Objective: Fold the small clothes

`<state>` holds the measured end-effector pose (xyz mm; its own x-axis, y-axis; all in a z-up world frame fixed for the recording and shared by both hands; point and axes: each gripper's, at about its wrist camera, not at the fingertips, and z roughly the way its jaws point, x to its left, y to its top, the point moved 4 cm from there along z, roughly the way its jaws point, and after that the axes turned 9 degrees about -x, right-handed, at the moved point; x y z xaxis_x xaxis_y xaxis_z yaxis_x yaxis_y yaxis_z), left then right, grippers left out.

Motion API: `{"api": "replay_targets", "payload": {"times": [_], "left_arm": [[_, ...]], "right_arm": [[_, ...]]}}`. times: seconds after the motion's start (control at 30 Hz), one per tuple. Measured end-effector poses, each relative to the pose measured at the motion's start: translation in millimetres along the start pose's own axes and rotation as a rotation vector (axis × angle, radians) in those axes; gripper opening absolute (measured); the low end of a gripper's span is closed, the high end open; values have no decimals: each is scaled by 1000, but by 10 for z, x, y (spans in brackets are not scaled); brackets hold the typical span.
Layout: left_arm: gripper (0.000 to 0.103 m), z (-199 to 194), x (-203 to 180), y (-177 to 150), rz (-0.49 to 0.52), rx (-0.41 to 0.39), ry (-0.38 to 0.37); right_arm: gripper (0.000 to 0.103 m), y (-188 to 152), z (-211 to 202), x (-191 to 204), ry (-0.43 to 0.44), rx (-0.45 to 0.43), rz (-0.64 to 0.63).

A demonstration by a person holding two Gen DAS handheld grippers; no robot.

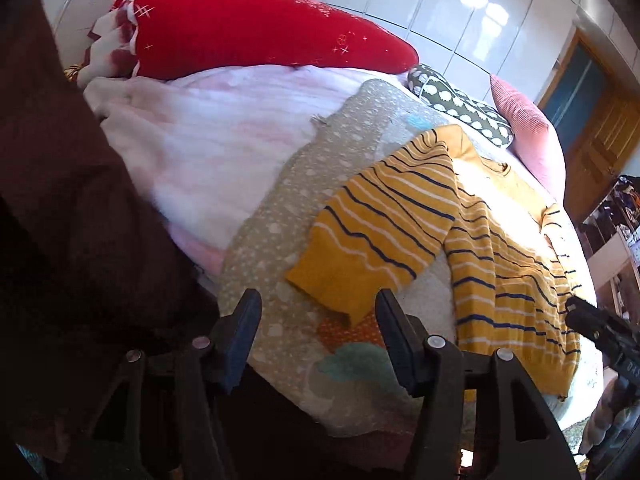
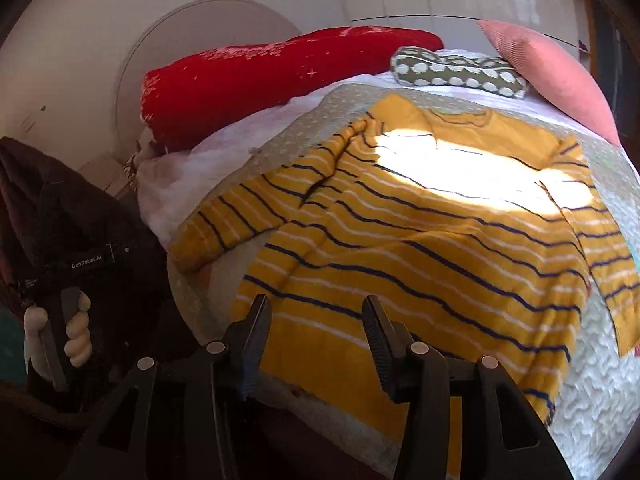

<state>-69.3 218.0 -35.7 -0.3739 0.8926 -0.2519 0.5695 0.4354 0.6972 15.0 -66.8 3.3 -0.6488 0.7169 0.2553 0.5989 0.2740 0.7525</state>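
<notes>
A small yellow sweater (image 1: pixel 496 264) with navy and white stripes lies spread flat on the bed, a patch of sun across its chest (image 2: pixel 460 168). Its left sleeve (image 1: pixel 372 236) points toward my left gripper (image 1: pixel 318 310), which is open just short of the cuff, nothing pinched. My right gripper (image 2: pixel 316 308) is open above the sweater's bottom hem (image 2: pixel 320 344), its pads not pressing on the knit. The right gripper's body (image 1: pixel 600 328) shows at the right edge of the left wrist view. A hand (image 2: pixel 78 336) holds the left gripper's handle in the right wrist view.
The sweater rests on a beige dotted blanket (image 1: pixel 280 216). A fluffy pink-white blanket (image 1: pixel 192 136) and a red pillow (image 1: pixel 248 28) lie behind and to the left. A green dotted cushion (image 2: pixel 460 70) and a pink cushion (image 2: pixel 552 76) sit at the head. A wooden door (image 1: pixel 592 140) and shelves (image 1: pixel 616 232) stand at right.
</notes>
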Motion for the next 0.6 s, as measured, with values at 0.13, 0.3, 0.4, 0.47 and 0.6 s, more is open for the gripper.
{"api": "replay_targets", "payload": {"times": [0.13, 0.3, 0.4, 0.47, 0.6], "left_arm": [[58, -11, 328, -158, -64, 16, -13], [58, -32, 601, -330, -85, 34, -3], [58, -35, 700, -418, -95, 48, -10], [58, -21, 728, -441, -103, 55, -16], [58, -13, 698, -405, -98, 50, -24]], "right_arm": [[51, 338, 844, 629, 140, 89, -85], [53, 311, 1698, 1361, 237, 239, -217], [53, 162, 2012, 1610, 239, 310, -279], [53, 86, 2141, 1678, 210, 323, -315], [2, 105, 2152, 1622, 128, 300, -338]]}}
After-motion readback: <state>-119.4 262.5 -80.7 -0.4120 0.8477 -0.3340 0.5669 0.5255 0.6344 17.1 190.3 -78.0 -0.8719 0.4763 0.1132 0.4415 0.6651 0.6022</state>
